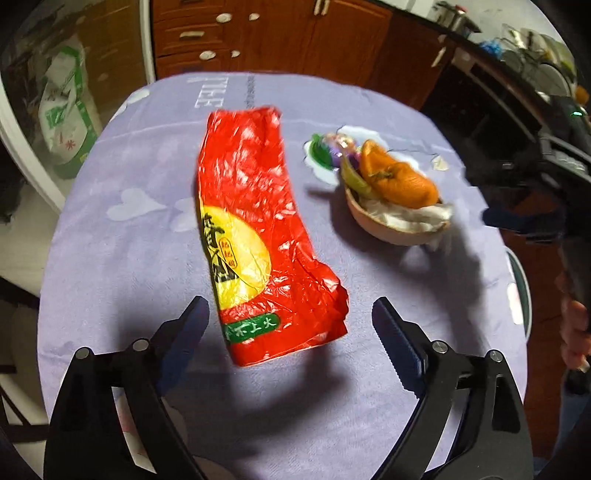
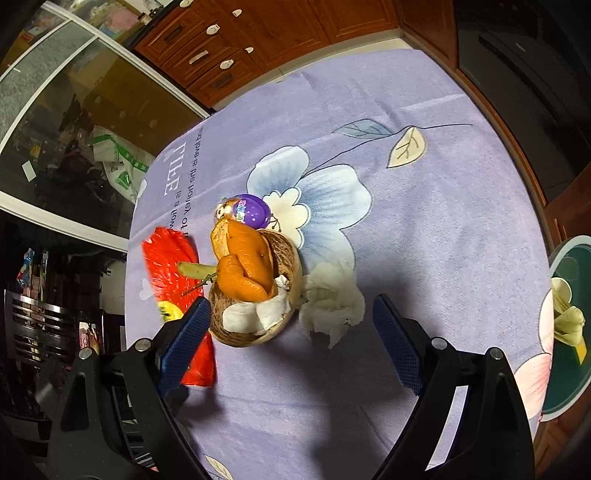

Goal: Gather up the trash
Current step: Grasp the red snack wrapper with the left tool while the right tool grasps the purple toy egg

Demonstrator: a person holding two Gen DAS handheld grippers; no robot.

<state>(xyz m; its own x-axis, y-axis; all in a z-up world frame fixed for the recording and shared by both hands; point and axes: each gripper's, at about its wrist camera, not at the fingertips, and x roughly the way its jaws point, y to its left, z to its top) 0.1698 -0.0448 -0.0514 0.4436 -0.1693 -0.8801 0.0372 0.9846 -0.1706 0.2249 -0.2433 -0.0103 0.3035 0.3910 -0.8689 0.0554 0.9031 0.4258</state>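
Note:
A red plastic snack wrapper (image 1: 258,236) lies flat on the lilac tablecloth (image 1: 129,258); it also shows in the right wrist view (image 2: 170,258). My left gripper (image 1: 290,332) is open, its fingers either side of the wrapper's near end, above it. A brown bowl (image 2: 258,325) holds orange peel (image 2: 247,266) and crumpled tissue (image 2: 255,314); it shows in the left wrist view (image 1: 391,229) too. A purple plastic egg (image 2: 251,211) sits behind the bowl. A loose tissue wad (image 2: 332,299) lies right of the bowl. My right gripper (image 2: 291,328) is open above the bowl and tissue.
A green bin (image 2: 569,325) with a banana peel (image 2: 567,314) stands off the table's right edge. Wooden cabinets (image 2: 258,33) stand beyond the table. A glass door (image 1: 55,110) is at the left. The other gripper's body (image 1: 554,192) shows at the right of the left wrist view.

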